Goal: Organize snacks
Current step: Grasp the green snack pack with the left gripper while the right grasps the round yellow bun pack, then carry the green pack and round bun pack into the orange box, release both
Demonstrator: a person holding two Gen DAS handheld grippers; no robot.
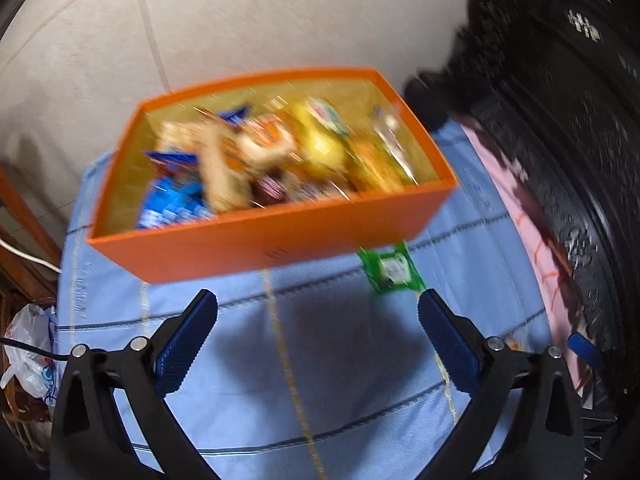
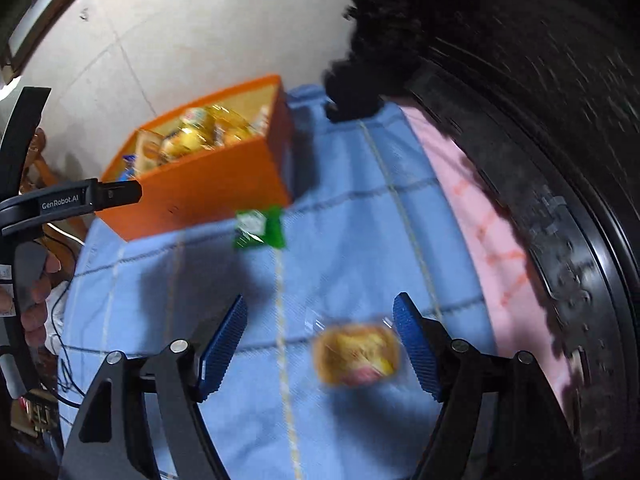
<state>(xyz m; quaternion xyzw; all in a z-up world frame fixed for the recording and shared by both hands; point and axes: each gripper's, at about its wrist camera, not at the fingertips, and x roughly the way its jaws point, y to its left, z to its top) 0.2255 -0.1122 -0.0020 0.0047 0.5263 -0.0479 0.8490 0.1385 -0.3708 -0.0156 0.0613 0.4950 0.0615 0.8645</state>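
1. An orange box packed with blurred snack packets sits at the far left corner of the blue checked cloth.
2. A green packet lies on the cloth just beside the box's near wall.
3. A yellow snack packet lies between my right gripper's spread fingers.
4. My left gripper is spread wide, holding nothing.

One orange rectangular cardboard box sits ahead of the left jaws, heaped with blurred snack packets too smeared to count. One small green foil snack packet lies on the bench ahead of both pairs of jaws, just beside the box. One yellow-orange clear-wrapped snack lies between the right jaws, nearer the right-hand one.
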